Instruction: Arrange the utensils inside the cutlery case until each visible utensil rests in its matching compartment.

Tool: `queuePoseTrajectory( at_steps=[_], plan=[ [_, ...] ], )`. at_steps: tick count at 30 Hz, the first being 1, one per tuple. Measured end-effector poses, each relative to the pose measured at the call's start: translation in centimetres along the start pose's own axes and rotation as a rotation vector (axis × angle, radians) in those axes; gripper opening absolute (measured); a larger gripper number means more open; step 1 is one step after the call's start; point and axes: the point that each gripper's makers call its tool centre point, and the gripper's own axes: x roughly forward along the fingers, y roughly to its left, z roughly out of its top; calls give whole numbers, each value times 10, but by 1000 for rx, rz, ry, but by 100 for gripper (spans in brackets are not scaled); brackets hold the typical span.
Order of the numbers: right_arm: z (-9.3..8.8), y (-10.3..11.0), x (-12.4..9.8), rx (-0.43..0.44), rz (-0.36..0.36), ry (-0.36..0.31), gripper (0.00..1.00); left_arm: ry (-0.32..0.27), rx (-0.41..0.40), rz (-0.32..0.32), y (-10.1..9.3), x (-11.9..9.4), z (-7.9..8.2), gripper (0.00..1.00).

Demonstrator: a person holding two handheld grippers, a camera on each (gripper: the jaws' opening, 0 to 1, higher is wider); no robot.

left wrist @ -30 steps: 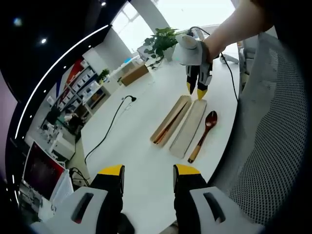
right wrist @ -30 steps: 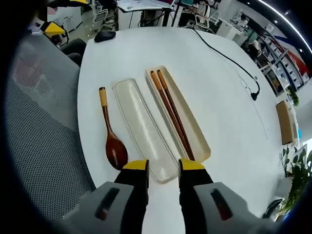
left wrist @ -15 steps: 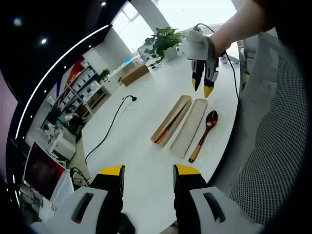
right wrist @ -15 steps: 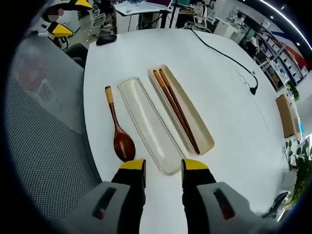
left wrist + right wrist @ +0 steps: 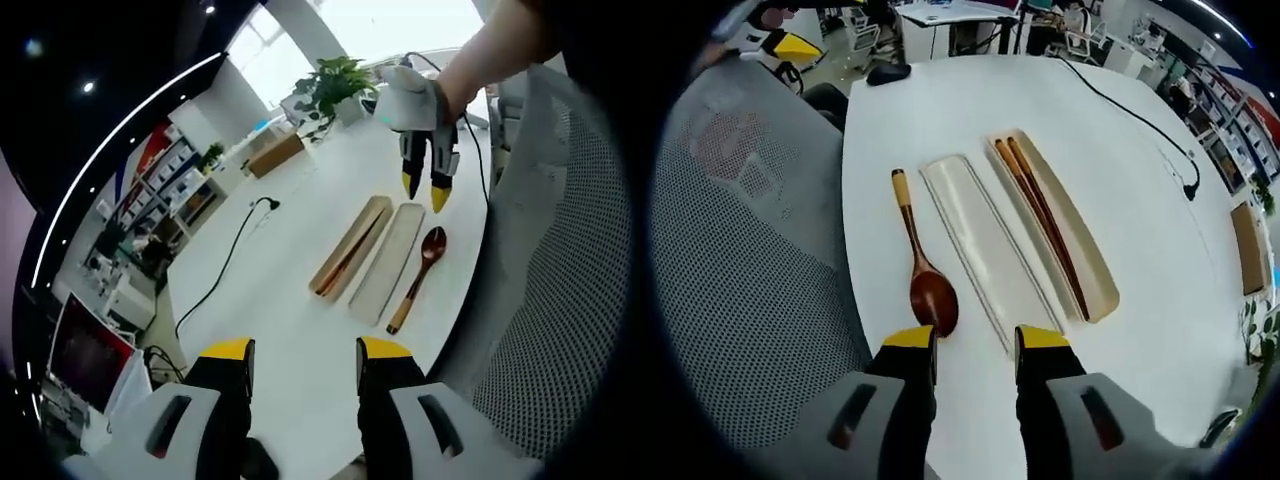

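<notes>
While both tools stand with jaws apart and nothing between them, the right tool sits at the bottom centre of the right gripper view, just above the spoon bowl. On the white tabletop the spoon lies beside the empty tray; the chopsticks rest in the other tray. At the bottom of the left gripper view, the left tool hovers.

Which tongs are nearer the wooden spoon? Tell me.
Right. The right tongs hover just above the wooden spoon's bowl end; the left tongs hang back beyond its handle end.
</notes>
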Motion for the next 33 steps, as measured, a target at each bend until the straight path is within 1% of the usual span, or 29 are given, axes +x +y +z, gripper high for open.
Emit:
queuePoseTrajectory(
  at_steps=[4, 9, 10, 12, 13, 16, 19, 23, 26, 28, 33],
  plan=[
    [6, 6, 5, -26, 23, 3, 28, 1, -1, 4, 1, 0, 0, 41],
    [17, 20, 12, -68, 83, -6, 27, -2, -4, 7, 1, -1, 0, 41],
    [22, 26, 14, -62, 126, -24, 27, -2, -4, 7, 2, -1, 0, 41],
    [29, 32, 16, -11, 165, -53, 27, -5, -4, 9, 2, -1, 1, 41],
    [31, 31, 17, -2, 164, -61, 27, -6, -5, 10, 2, -1, 1, 41],
    [31, 33, 21, -34, 167, -41, 27, -6, -7, 13, 3, -1, 0, 41],
    [34, 35, 24, -40, 179, -40, 27, -10, -13, 15, 4, -2, 1, 41],
    [34, 36, 31, -92, 179, -6, 27, -9, -11, 13, 3, -1, 1, 41],
    [39, 39, 37, -113, 194, -2, 26, -10, -12, 12, 3, -1, 1, 41],
    [44, 42, 41, -125, 203, -11, 26, -9, -12, 13, 3, -1, 1, 41],
    [50, 47, 52, -160, 218, 9, 26, -9, -17, 17, 4, -2, 0, 41]
  ],
)
